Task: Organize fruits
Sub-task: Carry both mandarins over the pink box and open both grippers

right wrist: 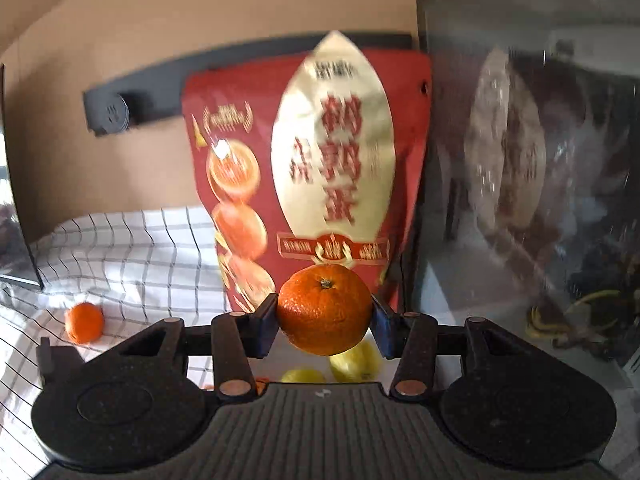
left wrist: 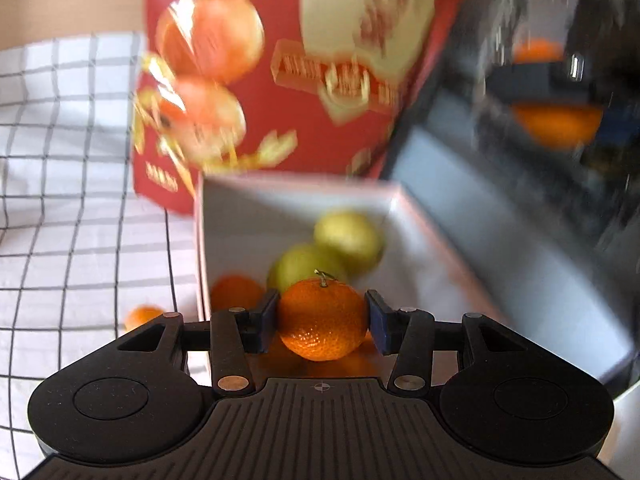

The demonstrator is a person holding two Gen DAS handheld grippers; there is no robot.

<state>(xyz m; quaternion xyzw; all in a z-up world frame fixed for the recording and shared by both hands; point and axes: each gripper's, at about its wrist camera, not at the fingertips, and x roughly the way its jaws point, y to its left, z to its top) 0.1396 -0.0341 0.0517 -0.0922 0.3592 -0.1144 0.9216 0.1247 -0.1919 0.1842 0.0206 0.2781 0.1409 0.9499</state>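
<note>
Left tongs [left wrist: 322,320] over white box [left wrist: 224,216], pads on both sides of stemmed mandarin [left wrist: 322,322], gripping it. Box holds two green-yellow fruits [left wrist: 348,236] and another orange fruit [left wrist: 234,292]. Loose mandarin [left wrist: 140,316] on checked cloth [left wrist: 72,200] just left of box. Right tongs [right wrist: 324,316] clamped on second mandarin [right wrist: 324,308], held up before red snack bag [right wrist: 308,160]. Yellow fruits [right wrist: 356,362] visible below it. One mandarin on cloth, far left [right wrist: 84,322].
</note>
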